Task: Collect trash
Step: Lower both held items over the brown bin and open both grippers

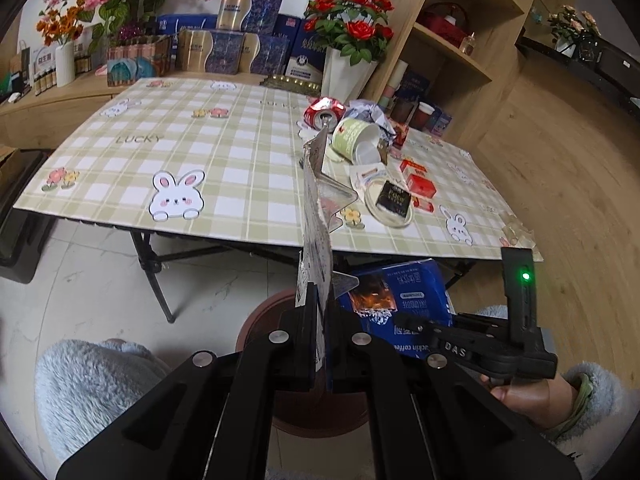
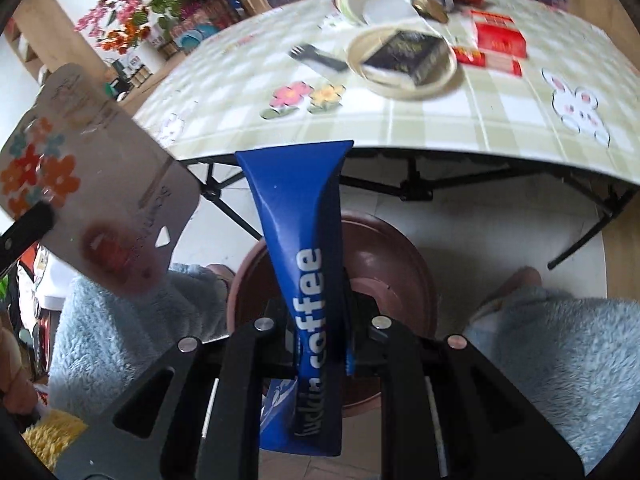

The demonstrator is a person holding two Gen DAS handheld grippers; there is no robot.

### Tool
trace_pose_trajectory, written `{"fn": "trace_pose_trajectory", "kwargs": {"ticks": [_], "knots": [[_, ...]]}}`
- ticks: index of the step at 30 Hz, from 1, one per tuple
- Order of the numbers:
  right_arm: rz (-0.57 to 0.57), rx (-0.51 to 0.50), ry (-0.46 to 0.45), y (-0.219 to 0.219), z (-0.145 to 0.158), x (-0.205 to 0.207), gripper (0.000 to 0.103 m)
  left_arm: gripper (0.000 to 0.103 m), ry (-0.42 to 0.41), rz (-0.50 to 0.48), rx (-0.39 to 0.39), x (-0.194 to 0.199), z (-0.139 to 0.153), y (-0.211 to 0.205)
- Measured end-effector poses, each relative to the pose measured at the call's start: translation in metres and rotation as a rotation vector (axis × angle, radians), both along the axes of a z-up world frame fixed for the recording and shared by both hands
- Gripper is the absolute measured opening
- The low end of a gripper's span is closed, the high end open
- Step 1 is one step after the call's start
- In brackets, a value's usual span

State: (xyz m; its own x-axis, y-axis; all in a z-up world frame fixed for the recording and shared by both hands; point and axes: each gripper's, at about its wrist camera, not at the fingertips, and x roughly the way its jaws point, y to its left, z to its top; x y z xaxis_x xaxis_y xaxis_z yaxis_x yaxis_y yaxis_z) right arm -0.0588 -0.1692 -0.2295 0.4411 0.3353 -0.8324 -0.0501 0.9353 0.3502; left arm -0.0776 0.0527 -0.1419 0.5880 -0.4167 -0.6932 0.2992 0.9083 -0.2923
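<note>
- While the blue coffee carton [image 2: 304, 248] hangs clamped between the closed jaws of the right gripper [image 2: 320, 344], it sits directly over the brown bin [image 2: 392, 264] on the floor, just in front of the table [image 2: 440, 128].
- It looks light and thin-walled, flattened where the jaws pinch it; the glossy card could slip, so a hold across the flat faces near the middle seems safest.
- The left gripper [image 1: 320, 328] is closed on a flat printed card [image 1: 316, 216], held edge-on and upright, also near the bin [image 1: 264, 320]. This card appears stiff but very light, easily bent, and best pinched near its lower edge as it is now.
- More rubbish lies on the table's right side: a tipped green paper cup [image 1: 354, 136], a crushed red can [image 1: 324, 110], a black box [image 1: 394, 196] on a paper plate [image 1: 376, 212], and red packets [image 1: 420, 184].
- The cup and can should crush readily; take them by the rim or body.
</note>
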Motion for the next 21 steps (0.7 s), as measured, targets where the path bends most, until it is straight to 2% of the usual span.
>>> {"fn": "trace_pose_trajectory", "kwargs": {"ticks": [5,9,12,17,19,20,21], "knots": [[-0.001,0.013,0.007,-0.001,-0.017,0.016,0.021,0.003,0.028,-0.006,0.008,0.002,-0.007,-0.003],[0.008,-0.025,0.008,0.001,-0.029,0.023,0.032,0.003,0.060,-0.007,0.032,0.004,-0.015,-0.006],[-0.001,-0.006,-0.011,-0.003,-0.028,0.022,0.035,0.003,0.071,-0.008,0.032,0.007,-0.018,-0.006],[-0.059,-0.014,-0.121,-0.015,-0.010,0.012,0.053,0.003,0.109,-0.019,0.034,0.010,-0.027,-0.010],[-0.085,-0.029,-0.162,-0.020,-0.004,0.007,0.069,0.003,0.121,-0.025,0.036,0.011,-0.030,-0.012],[-0.099,-0.040,-0.183,-0.022,0.001,0.005,0.074,0.003,0.129,-0.028,0.036,0.011,-0.032,-0.013],[-0.113,-0.056,-0.206,-0.023,0.005,0.003,0.084,0.003,0.138,-0.029,0.037,0.011,-0.034,-0.014]]}}
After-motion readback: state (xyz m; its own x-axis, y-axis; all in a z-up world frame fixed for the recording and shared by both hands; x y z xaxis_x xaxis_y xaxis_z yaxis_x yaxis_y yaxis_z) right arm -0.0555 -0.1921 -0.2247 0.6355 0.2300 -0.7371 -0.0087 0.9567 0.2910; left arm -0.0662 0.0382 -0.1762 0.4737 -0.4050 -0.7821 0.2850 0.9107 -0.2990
